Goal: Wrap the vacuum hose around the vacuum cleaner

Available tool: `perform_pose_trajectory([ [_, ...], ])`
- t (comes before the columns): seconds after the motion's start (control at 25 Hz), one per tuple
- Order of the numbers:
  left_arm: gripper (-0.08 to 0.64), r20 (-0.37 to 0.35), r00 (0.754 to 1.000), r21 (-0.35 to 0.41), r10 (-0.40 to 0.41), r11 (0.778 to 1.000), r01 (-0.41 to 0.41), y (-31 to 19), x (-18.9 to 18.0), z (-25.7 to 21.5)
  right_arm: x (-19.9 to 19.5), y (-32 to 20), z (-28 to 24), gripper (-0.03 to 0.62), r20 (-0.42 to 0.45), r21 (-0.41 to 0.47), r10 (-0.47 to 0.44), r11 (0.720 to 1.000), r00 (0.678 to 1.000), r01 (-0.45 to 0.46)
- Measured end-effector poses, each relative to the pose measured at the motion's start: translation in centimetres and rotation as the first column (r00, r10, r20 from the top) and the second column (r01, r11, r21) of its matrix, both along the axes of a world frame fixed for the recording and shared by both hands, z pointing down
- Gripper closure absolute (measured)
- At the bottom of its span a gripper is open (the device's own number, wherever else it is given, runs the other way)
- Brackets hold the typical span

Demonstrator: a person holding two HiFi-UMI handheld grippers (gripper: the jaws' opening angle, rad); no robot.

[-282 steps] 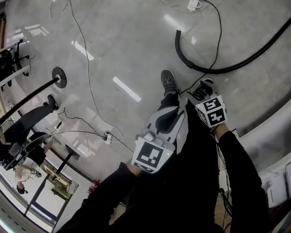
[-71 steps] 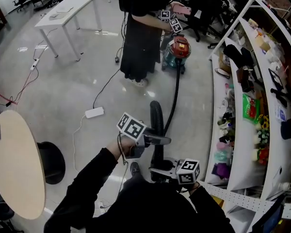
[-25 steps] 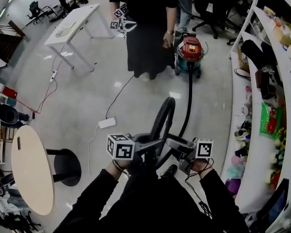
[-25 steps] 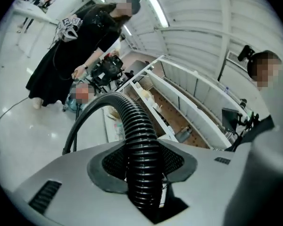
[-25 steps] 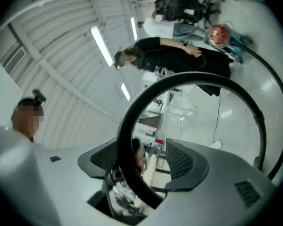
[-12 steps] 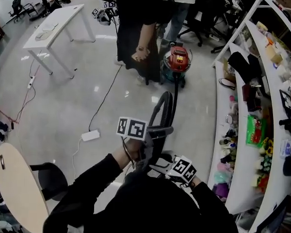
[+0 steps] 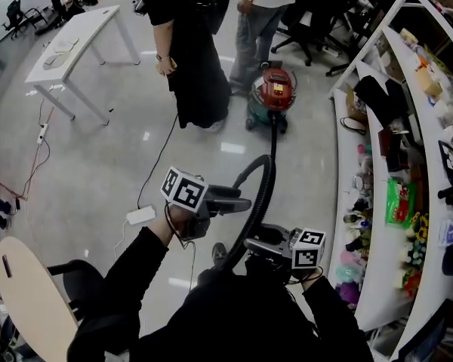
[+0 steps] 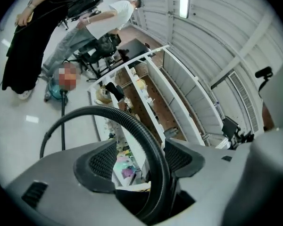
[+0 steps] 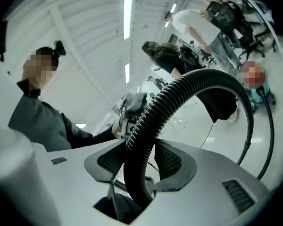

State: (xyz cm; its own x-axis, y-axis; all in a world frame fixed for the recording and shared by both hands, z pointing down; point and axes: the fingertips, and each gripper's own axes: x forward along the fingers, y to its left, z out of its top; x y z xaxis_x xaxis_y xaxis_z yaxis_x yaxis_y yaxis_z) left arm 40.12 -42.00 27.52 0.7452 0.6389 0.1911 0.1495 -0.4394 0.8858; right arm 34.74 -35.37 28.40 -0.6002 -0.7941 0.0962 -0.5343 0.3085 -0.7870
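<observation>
One hose (image 7: 266, 194) arching toward the vacuum (image 7: 275, 89), between left fingers (image 8: 101, 161) newly spread, right fingers (image 9: 172, 161) newly pinching

Toward ten o'clock the glossy grey floor (image 7: 98, 164) lies open. Curved white shelves (image 7: 381, 277) crowd three o'clock; at twelve, two standing people (image 7: 192, 51) flank the red canister vacuum cleaner (image 7: 275, 89).

A glossy grey floor (image 7: 90, 149) is recorded. Stood on it are a red-topped vacuum (image 7: 274, 93) and a white counter (image 7: 72, 44); a white power strip (image 7: 141, 216) is laid nearer.
</observation>
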Motion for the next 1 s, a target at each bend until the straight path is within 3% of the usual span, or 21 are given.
perform_pose_trajectory([
  [0.12,0.245,-0.045,0.999,0.142,0.031,0.990,-0.025,1.6,-3.8,0.7,2.9,-1.8,0.3,0.397,0.138,-0.039,0.067,0.997,0.988,-0.062],
  [0.2,0.245,-0.042,0.996,0.281,0.083,0.957,-0.068,4.6,-5.8,2.1,4.6,-3.0,0.8,0.397,0.218,-0.068,0.103,0.994,0.971,-0.090],
  [0.24,0.245,-0.024,0.995,0.374,0.100,0.924,-0.084,5.9,-6.3,3.2,5.6,-3.5,1.0,0.397,0.263,-0.079,0.122,0.991,0.957,-0.105],
  [0.32,0.245,0.030,0.994,0.546,0.102,0.832,-0.102,7.6,-6.4,6.2,7.6,-4.6,1.0,0.403,0.348,-0.092,0.156,0.987,0.924,-0.132],
  [0.36,0.244,0.050,0.995,0.591,0.087,0.800,-0.100,8.2,-6.0,7.5,8.6,-5.1,0.7,0.408,0.380,-0.093,0.166,0.986,0.910,-0.141],
  [0.4,0.242,0.058,0.997,0.601,0.058,0.795,-0.081,8.8,-5.2,8.5,9.5,-5.5,0.5,0.411,0.404,-0.098,0.174,0.984,0.898,-0.146],
  [0.52,0.242,0.037,0.997,0.521,-0.061,0.853,0.033,9.4,-1.3,9.4,12.6,-6.4,0.1,0.420,0.449,-0.117,0.186,0.982,0.874,-0.149],
  [0.56,0.242,0.030,0.996,0.506,-0.081,0.861,0.054,9.6,0.1,9.5,13.7,-6.6,0.3,0.422,0.463,-0.121,0.188,0.982,0.866,-0.148],
  [0.6,0.243,0.026,0.997,0.514,-0.079,0.856,0.055,9.9,1.4,9.5,14.8,-6.7,0.4,0.423,0.479,-0.126,0.189,0.981,0.857,-0.147],
  [0.72,0.257,0.001,1.000,0.595,-0.022,0.803,0.017,11.3,5.1,8.7,17.5,-6.7,0.8,0.423,0.516,-0.127,0.189,0.981,0.836,-0.144],
  [0.76,0.262,-0.014,1.000,0.606,-0.018,0.796,0.023,11.6,6.5,8.2,18.3,-6.8,0.7,0.423,0.527,-0.124,0.193,0.981,0.828,-0.150],
  [0.88,0.262,-0.020,0.996,0.605,-0.083,0.793,0.078,11.1,10.4,7.6,21.0,-7.6,0.4,0.422,0.579,-0.130,0.236,0.972,0.780,-0.198],
  [0.92,0.267,-0.005,0.995,0.622,-0.104,0.779,0.085,10.6,11.4,7.9,22.0,-7.9,0.4,0.422,0.593,-0.134,0.252,0.967,0.765,-0.214],
  [1.0,0.351,0.028,0.993,0.671,-0.113,0.739,0.065,9.8,12.8,8.5,23.7,-8.0,0.6,0.423,0.607,-0.135,0.267,0.963,0.748,-0.234],
])
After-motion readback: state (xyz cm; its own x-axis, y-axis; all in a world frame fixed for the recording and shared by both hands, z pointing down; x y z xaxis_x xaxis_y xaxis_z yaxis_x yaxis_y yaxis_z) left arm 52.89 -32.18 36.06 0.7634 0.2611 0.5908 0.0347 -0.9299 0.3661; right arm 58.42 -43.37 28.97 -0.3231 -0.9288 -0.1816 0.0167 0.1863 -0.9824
